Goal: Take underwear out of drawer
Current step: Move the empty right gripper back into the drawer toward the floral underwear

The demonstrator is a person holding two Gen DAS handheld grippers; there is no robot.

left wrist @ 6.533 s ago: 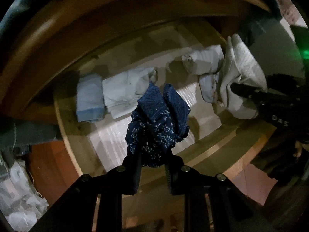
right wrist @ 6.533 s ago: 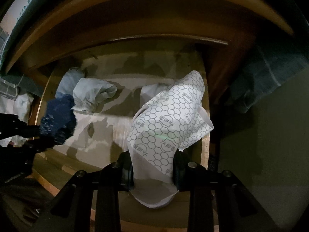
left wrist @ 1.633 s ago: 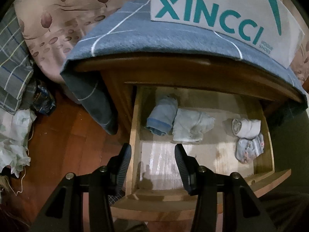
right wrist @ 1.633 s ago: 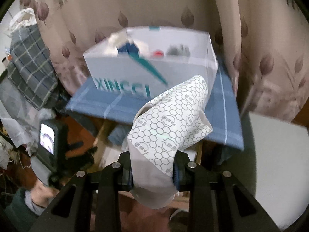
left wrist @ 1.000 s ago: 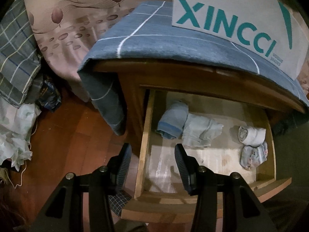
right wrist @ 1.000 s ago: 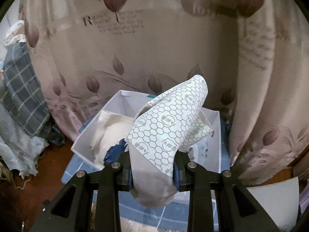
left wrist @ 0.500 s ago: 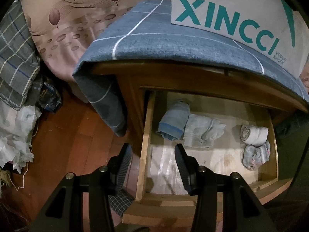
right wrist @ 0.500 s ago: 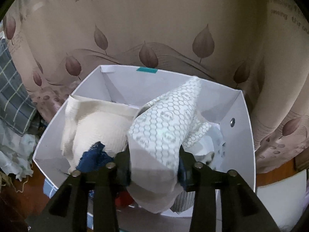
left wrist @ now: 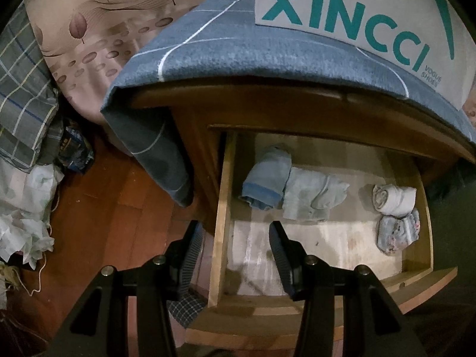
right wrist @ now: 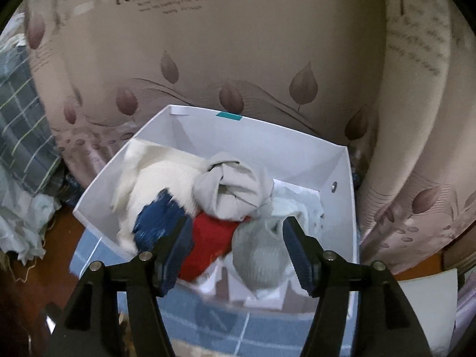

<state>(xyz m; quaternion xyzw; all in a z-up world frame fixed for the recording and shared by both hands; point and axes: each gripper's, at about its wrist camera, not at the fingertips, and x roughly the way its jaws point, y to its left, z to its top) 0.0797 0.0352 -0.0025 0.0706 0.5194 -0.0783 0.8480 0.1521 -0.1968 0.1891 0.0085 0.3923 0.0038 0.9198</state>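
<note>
From the left wrist, the empty left gripper [left wrist: 233,245], jaws apart, hangs over the drawer [left wrist: 221,208]; the blue roll [left wrist: 266,184] lies just ahead, long axis running away from it, nearest this hand. From the right wrist, the right gripper [right wrist: 236,239] is opening above the white box [right wrist: 342,223], nothing clamped.

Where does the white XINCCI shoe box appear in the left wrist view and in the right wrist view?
Left wrist view: the white XINCCI shoe box is at the top right, only its lettered front showing, above the open drawer.
Right wrist view: it fills the centre, seen from above, with clothes inside; point on its back wall.
Shared landmark: the blue cloth with white lines under the box.
</note>
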